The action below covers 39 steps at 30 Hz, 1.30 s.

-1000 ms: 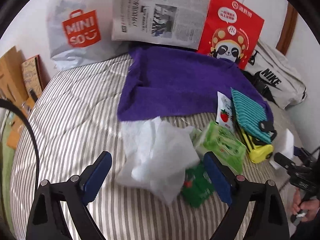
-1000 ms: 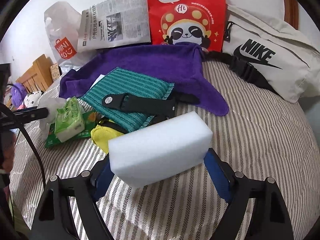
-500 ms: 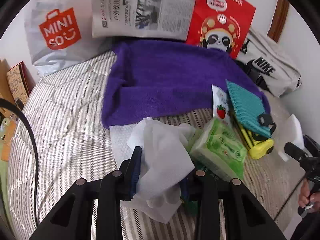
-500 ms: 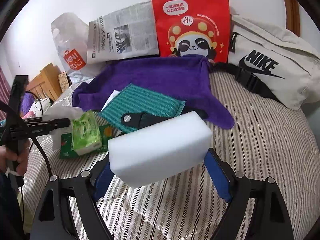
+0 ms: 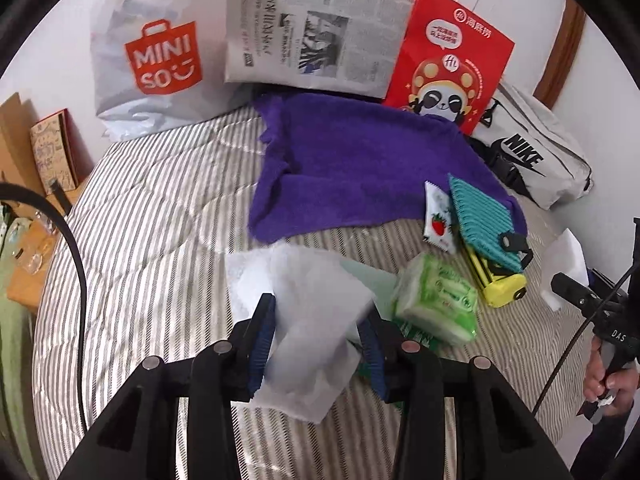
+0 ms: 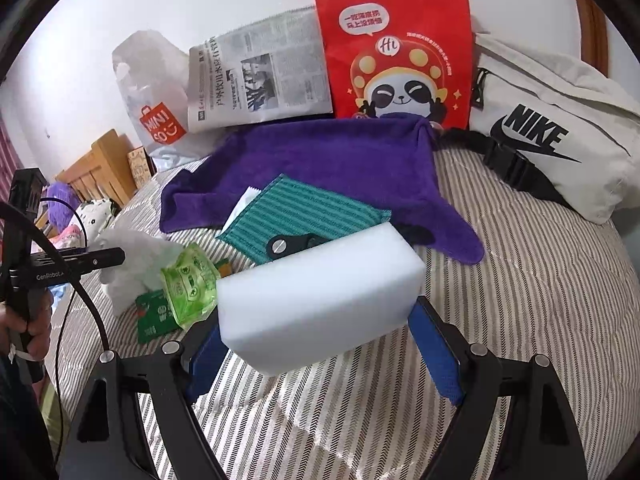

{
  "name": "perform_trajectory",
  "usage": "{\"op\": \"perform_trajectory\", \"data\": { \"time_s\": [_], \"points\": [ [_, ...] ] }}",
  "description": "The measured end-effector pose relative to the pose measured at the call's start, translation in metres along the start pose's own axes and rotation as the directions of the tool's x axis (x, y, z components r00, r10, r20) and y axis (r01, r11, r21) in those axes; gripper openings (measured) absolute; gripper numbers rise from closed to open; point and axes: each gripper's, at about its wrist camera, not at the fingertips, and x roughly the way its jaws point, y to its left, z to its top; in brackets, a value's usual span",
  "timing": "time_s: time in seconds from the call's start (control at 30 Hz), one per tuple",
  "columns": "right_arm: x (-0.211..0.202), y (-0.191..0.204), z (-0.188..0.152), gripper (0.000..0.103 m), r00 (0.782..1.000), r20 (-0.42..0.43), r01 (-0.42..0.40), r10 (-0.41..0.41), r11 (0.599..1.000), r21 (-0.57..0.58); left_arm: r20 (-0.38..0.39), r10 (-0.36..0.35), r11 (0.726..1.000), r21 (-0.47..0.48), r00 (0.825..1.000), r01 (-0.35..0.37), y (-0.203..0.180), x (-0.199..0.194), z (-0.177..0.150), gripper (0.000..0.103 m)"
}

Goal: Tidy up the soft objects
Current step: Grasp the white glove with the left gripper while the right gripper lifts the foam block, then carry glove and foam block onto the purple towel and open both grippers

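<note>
Tissue (image 5: 316,312) is pinched between the left gripper (image 5: 318,344) pads, bunched up and hanging down off them, so that hand's full. Sponge (image 6: 320,292), the white block, is clamped in the right gripper (image 6: 324,344) with its long axis running across the jaws, sticking out past both pads. Everything's over the striped bed (image 6: 520,280). What matters next, I'd guess, is where these go, and the purple towel (image 5: 360,168) is the obvious drop spot: it lies straight ahead and a bit up-bed from both tools. From the left wrist view it's just past the tissue, with bare bed between. From the right wrist view the teal cloth (image 6: 304,212) sits on the towel's near edge, right behind the sponge, so the right hand looks nearer to it. The green pack (image 5: 436,300) lies just right of the left gripper, near but apart from the tissue as far as I can tell.
</note>
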Motion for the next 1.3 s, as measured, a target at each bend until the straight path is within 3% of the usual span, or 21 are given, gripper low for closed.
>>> {"op": "perform_trajectory", "data": {
  "time_s": [0.1, 0.17, 0.2, 0.27, 0.37, 0.57, 0.93, 1.3],
  "points": [
    [0.003, 0.002, -0.001, 0.085, 1.000, -0.014, -0.001, 0.001, 1.000, 0.000, 0.003, -0.013, 1.000, -0.012, 1.000, 0.013, 0.005, 0.001, -0.004, 0.037],
    [0.004, 0.004, -0.002, 0.085, 1.000, -0.015, -0.006, 0.006, 1.000, -0.005, 0.002, -0.024, 1.000, 0.004, 1.000, 0.024, 0.002, 0.001, -0.005, 0.030],
    [0.004, 0.005, -0.003, 0.085, 1.000, -0.015, -0.005, 0.005, 1.000, -0.006, 0.006, -0.024, 1.000, 0.018, 1.000, 0.024, 0.000, 0.002, -0.005, 0.021],
    [0.004, 0.005, -0.003, 0.084, 1.000, -0.019, 0.000, 0.000, 1.000, -0.004, -0.002, -0.014, 0.999, 0.031, 1.000, 0.014, -0.004, 0.006, -0.006, 0.019],
    [0.003, 0.003, -0.004, 0.085, 1.000, -0.018, 0.000, 0.000, 1.000, 0.006, 0.006, -0.065, 0.998, 0.000, 0.998, 0.065, 0.001, 0.007, -0.005, 0.015],
    [-0.004, -0.001, 0.001, 0.084, 1.000, -0.003, 0.003, -0.003, 1.000, 0.031, 0.031, -0.085, 0.996, -0.014, 0.996, 0.086, 0.005, 0.001, 0.001, 0.014],
    [-0.017, 0.001, 0.034, 0.084, 0.999, 0.037, 0.010, -0.011, 1.000, 0.024, 0.123, -0.127, 0.992, -0.010, 0.984, 0.130, 0.000, -0.044, 0.024, 0.013],
    [-0.006, 0.005, 0.083, 0.084, 0.998, 0.056, 0.036, -0.036, 0.999, 0.008, 0.164, -0.151, 0.987, 0.077, 0.975, 0.140, -0.027, -0.051, 0.064, 0.013]
  ]
}}
